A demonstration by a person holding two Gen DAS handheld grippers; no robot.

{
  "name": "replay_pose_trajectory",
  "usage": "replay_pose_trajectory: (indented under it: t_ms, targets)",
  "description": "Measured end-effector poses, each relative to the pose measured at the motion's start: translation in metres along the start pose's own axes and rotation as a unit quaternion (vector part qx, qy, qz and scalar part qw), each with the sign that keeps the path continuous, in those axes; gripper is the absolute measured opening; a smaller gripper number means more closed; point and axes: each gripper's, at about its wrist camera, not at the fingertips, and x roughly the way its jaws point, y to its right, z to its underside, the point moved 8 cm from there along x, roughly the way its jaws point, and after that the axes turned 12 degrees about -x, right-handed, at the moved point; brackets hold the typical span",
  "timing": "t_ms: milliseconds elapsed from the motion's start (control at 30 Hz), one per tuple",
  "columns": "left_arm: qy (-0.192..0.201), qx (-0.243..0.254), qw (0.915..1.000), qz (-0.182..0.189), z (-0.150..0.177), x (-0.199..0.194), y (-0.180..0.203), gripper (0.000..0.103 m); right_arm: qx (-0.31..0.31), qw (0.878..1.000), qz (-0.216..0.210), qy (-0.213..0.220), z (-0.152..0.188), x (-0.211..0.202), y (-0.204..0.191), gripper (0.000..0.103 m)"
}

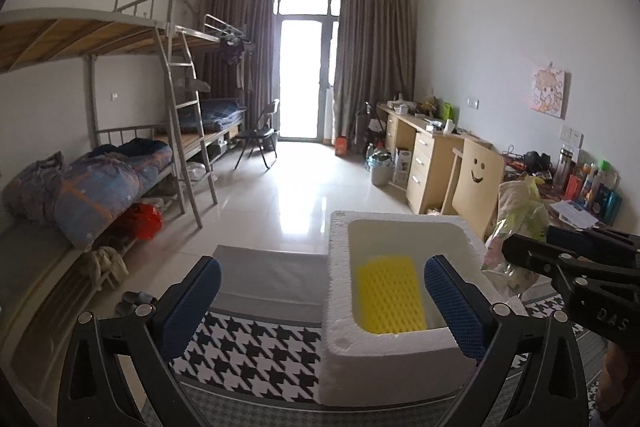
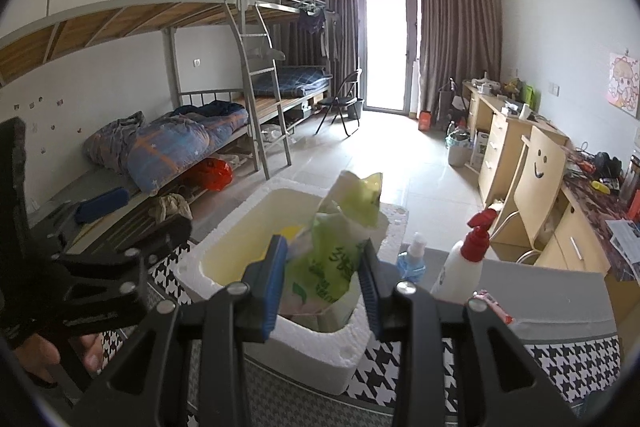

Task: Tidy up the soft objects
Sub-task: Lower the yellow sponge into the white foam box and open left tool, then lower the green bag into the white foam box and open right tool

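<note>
Both my grippers are black skeletal frames with triangular cut-outs and round silver screws at the finger pivots. My left gripper (image 1: pixel 322 291) carries blue, dimple-textured pads (image 1: pixel 454 303); my right gripper (image 2: pixel 322 281) has blue ribbed ones (image 2: pixel 274 283). At three o'clock in the left view, raised letters mark the frame.

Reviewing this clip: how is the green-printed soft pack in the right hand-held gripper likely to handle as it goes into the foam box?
Probably floppy: the green-printed pack crumples between the right hand-held gripper's pads and its top flops over. Likely light for its size. The plastic wrap looks glossy, so it may slip on release into the foam box.
</note>
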Motion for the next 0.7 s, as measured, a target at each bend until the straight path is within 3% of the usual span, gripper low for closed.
replay_pose_trajectory:
  t_ms: [200,700]
  targets:
    - [0.013,-0.007,0.9998,-0.013,0.000,-0.008,-0.013,0.102,0.005,1.000,-0.002,-0.004,-0.004,0.007,-0.001,0.040]
    - [0.000,-0.020,0.9996,-0.020,0.009,-0.006,-0.031,0.102,0.032,0.998,-0.002,-0.050,0.007,0.044,0.002,0.043]
